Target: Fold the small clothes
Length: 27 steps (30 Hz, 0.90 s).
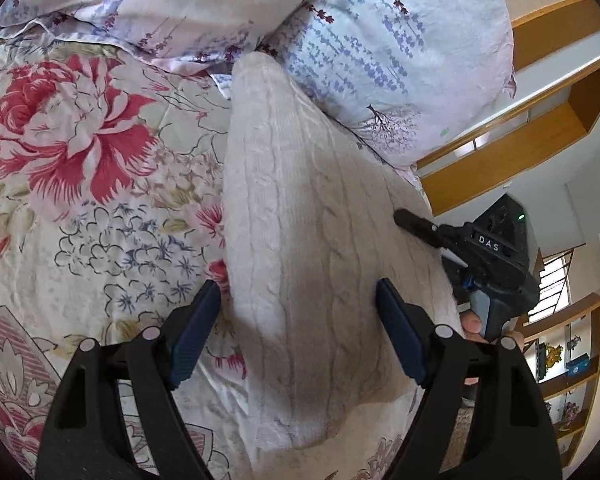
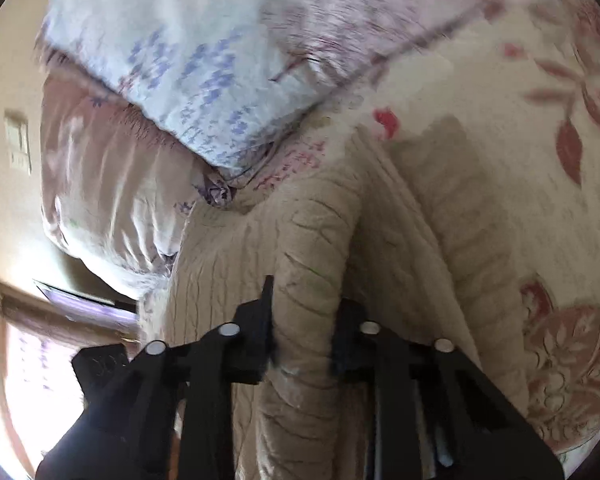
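Note:
A cream cable-knit sweater [image 1: 300, 208] lies on a floral bedspread [image 1: 72, 184], stretching from the pillows toward me. My left gripper [image 1: 298, 304] is open, its blue-padded jaws straddling the sweater's near part without closing on it. My right gripper [image 1: 404, 216] shows at the sweater's right edge in the left wrist view. In the right wrist view the right gripper [image 2: 306, 320] is shut on a bunched fold of the sweater [image 2: 312, 264], lifted off the bed. That view is blurred by motion.
Two lavender-print pillows [image 1: 388, 48] lie at the head of the bed, just beyond the sweater. A wooden headboard and shelves [image 1: 548, 128] stand to the right. A wall with a switch [image 2: 18, 140] is left in the right wrist view.

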Available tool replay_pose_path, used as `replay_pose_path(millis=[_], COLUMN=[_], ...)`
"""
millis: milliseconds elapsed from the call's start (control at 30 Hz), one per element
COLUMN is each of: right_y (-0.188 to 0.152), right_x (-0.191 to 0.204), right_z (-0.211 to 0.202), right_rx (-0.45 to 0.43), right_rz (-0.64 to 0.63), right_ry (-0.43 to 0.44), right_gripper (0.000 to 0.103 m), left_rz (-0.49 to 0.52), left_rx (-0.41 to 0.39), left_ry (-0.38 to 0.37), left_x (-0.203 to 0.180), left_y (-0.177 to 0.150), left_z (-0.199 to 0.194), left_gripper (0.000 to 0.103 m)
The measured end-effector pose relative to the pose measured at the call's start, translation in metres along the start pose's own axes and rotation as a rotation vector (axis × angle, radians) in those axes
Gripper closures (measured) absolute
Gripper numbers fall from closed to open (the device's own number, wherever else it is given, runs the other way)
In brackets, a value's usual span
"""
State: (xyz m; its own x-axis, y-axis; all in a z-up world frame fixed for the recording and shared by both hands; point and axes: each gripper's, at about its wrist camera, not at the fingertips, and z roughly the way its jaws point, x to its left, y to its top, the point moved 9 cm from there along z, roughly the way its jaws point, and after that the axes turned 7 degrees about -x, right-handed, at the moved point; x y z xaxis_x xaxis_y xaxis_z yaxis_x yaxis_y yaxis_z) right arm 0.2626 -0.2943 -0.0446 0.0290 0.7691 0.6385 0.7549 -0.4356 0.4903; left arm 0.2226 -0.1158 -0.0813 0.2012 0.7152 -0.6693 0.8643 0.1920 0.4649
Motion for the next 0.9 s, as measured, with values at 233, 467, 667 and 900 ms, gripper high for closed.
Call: replay_pose_path(millis=[233, 467, 667, 900], right_y=[0.021, 0.033, 0.043, 0.047], right_x=[0.068, 0.066, 0.05, 0.02], right_z=[-0.035, -0.05, -0.054, -0.044], right_rx=[-0.182, -0.234, -0.25, -0.233], right_rz=[-0.421, -0.488, -0.482, -0.457], right_ry=[-0.167, -0.251, -0.303, -0.339], right_gripper=[0.084, 0.085, 0.085, 0.085], left_rz=[-0.003, 0.058, 0.089, 0.113], left_rx=[-0.018, -0.035, -0.024, -0.004], left_ry=[-0.024, -0.025, -0.04, -0.047], left_x=[-0.003, -0.01, -0.016, -0.018], left_y=[0.002, -0.001, -0.001, -0.003], left_z=[0.001, -0.007, -0.003, 0.003], left_gripper=[0.025, 0.025, 0.025, 0.025])
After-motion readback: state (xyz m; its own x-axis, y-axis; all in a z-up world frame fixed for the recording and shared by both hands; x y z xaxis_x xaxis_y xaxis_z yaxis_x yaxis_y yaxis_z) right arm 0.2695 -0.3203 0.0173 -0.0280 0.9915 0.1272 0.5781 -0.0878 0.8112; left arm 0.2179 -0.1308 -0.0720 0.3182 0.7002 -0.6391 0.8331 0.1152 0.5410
